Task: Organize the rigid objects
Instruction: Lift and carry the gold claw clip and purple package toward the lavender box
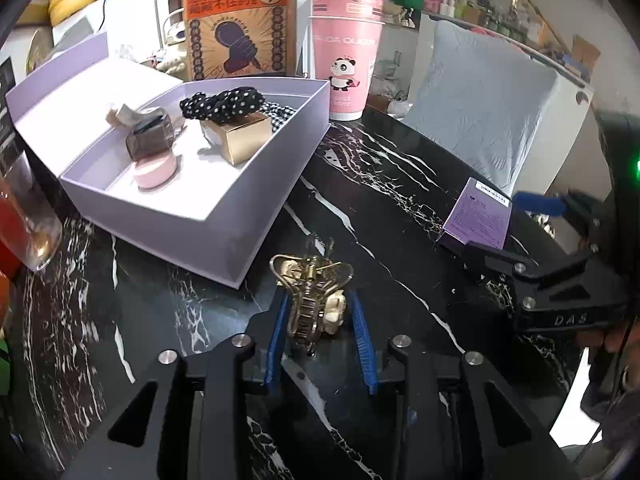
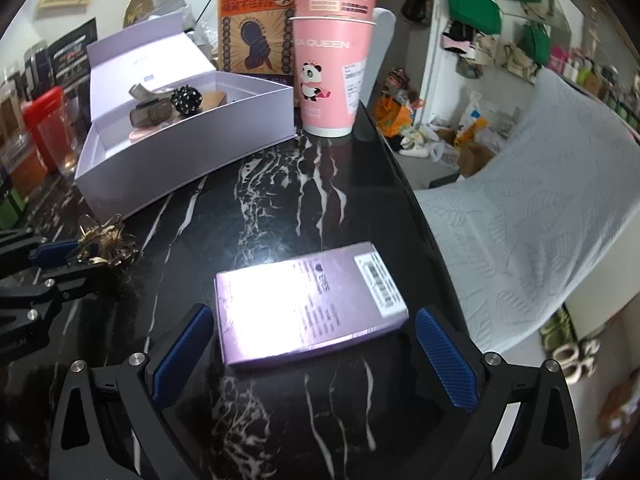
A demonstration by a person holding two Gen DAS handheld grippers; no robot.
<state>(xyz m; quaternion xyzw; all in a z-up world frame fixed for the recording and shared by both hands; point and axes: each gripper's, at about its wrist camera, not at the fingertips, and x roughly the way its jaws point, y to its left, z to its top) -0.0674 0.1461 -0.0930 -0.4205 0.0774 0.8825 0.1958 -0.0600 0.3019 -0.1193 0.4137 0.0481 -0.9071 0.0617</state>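
- Left wrist view: left gripper [image 1: 320,316] at bottom centre, blue pads either side of a gold hair claw clip [image 1: 310,300]. The clip sits between the pads on the black marble worktop [image 1: 400,208]; small gaps show on both sides, so the pads look slightly off it, loosely released, not clamping.
- Same view: open lilac box [image 1: 208,216] upper left of the clip, well apart. Inside are a gold box [image 1: 240,138], a polka-dot scrunchie [image 1: 220,106], a pink round case [image 1: 154,170] and a brown clip [image 1: 150,136].
- Same view: stacked pink cups [image 1: 346,48] at top centre, behind the box corner. Right gripper [image 1: 516,224] at right edge, spread around a flat purple box [image 1: 478,214].
- Right wrist view: right gripper [image 2: 316,348] at bottom, spread wide. The flat purple box [image 2: 308,312] lies flat on the worktop [image 2: 280,184] between the pads, with clear gaps both sides, untouched.
- Same view: left gripper [image 2: 68,254] at left edge, hair claw clip [image 2: 106,240] at its tips. Lilac box [image 2: 180,160] upper left, pink cups [image 2: 332,60] top centre.
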